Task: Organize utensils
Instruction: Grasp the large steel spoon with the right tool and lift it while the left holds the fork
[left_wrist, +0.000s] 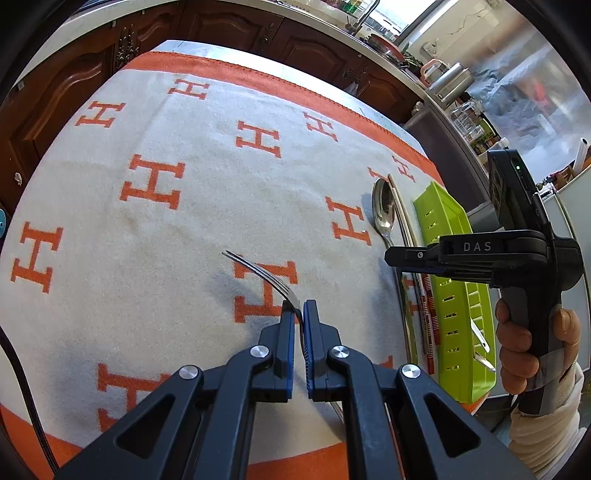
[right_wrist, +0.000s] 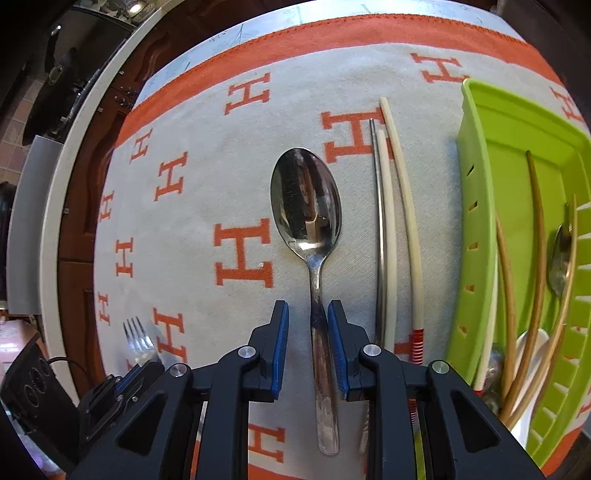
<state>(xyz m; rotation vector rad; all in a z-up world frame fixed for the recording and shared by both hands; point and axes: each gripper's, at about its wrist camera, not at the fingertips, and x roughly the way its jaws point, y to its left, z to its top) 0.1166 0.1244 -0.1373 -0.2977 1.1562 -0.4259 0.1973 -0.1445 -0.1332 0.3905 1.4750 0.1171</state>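
Note:
My left gripper (left_wrist: 299, 308) is shut on the neck of a steel fork (left_wrist: 258, 273), whose tines stick out forward above the H-patterned cloth. The right wrist view shows that fork (right_wrist: 137, 338) at the lower left. A steel spoon (right_wrist: 306, 199) lies bowl-up on the cloth, its handle running toward me between the jaws of my right gripper (right_wrist: 306, 308). Those jaws are open, with a gap at the left pad. From the left wrist view the right gripper (left_wrist: 389, 254) hovers over the spoon (left_wrist: 384, 210).
Cream and metal chopsticks (right_wrist: 391, 221) lie right of the spoon. A green slotted tray (right_wrist: 480, 206) at the table's right edge holds wooden chopsticks, a spoon and white utensils. A person's hand (left_wrist: 517, 350) grips the right tool. Dark cabinets stand beyond the cloth's orange border.

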